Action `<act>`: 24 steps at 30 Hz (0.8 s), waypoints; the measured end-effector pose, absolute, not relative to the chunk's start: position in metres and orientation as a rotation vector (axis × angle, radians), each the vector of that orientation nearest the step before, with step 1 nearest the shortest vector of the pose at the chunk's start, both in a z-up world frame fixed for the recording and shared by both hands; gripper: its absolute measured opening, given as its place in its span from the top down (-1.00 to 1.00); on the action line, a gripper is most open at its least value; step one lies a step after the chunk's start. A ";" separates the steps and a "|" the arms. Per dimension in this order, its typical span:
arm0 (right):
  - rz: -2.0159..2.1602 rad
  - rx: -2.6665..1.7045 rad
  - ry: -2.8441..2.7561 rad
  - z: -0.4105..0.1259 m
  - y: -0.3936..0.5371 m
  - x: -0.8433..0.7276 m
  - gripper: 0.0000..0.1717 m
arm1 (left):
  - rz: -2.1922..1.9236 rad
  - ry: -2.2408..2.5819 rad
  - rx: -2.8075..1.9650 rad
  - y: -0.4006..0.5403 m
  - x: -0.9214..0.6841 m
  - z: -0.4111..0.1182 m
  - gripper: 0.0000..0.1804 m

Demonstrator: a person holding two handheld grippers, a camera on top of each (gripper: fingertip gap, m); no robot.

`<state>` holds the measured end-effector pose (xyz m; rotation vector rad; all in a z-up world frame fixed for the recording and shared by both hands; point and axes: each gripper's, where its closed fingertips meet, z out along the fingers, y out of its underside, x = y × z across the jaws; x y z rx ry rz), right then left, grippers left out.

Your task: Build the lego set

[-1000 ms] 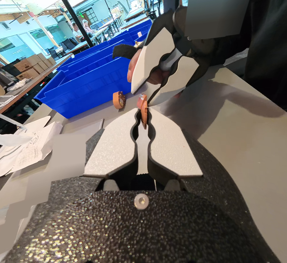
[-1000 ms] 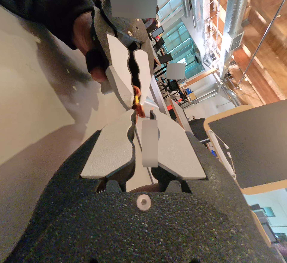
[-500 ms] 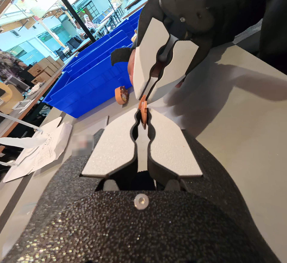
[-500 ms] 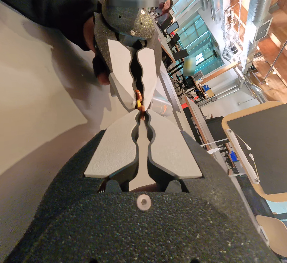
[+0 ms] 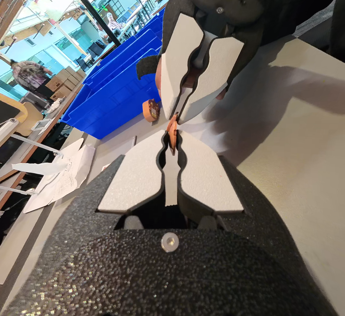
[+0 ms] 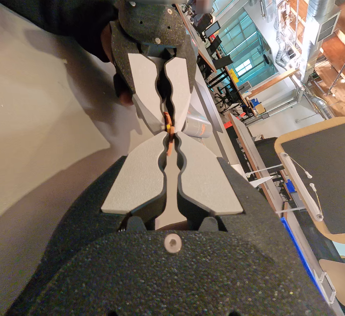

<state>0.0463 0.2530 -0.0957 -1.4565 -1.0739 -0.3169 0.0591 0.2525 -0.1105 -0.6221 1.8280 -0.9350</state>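
In the left wrist view my left gripper (image 5: 172,134) is shut on a flat orange piece (image 5: 172,140), held edge-on above the grey table (image 5: 280,148). My right gripper (image 5: 175,116) faces it tip to tip, shut on a thinner orange piece (image 5: 173,120) that meets the first one. In the right wrist view my right gripper (image 6: 170,136) pinches that thin orange piece (image 6: 169,149). The left gripper (image 6: 168,123) opposite holds its orange piece (image 6: 166,117), which bears a small yellow part. A dark-sleeved hand holds each gripper.
A third orange piece (image 5: 150,110) with a brown, gold-dotted face lies on the table before several blue bins (image 5: 112,92). White paper sheets (image 5: 61,172) lie at the left. A grey cylinder (image 6: 197,128) lies beyond the grippers. A black-topped table (image 6: 317,167) stands to the right. Less than 4 cm separates the two grippers' tips.
My right gripper was open around the thin orange piece a second ago and has shut on it. Both grippers have stayed tip to tip and tilted, the left keeping its grasp.
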 end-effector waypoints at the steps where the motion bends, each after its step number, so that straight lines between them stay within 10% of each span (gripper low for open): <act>1: -0.324 -1.454 -1.080 -0.096 0.253 0.046 0.95 | -0.926 1.828 -0.622 0.253 0.060 -0.111 0.92; 24: -0.289 -1.627 -1.115 -0.122 0.254 0.067 0.95 | -0.990 2.032 -1.020 0.283 0.056 -0.148 0.77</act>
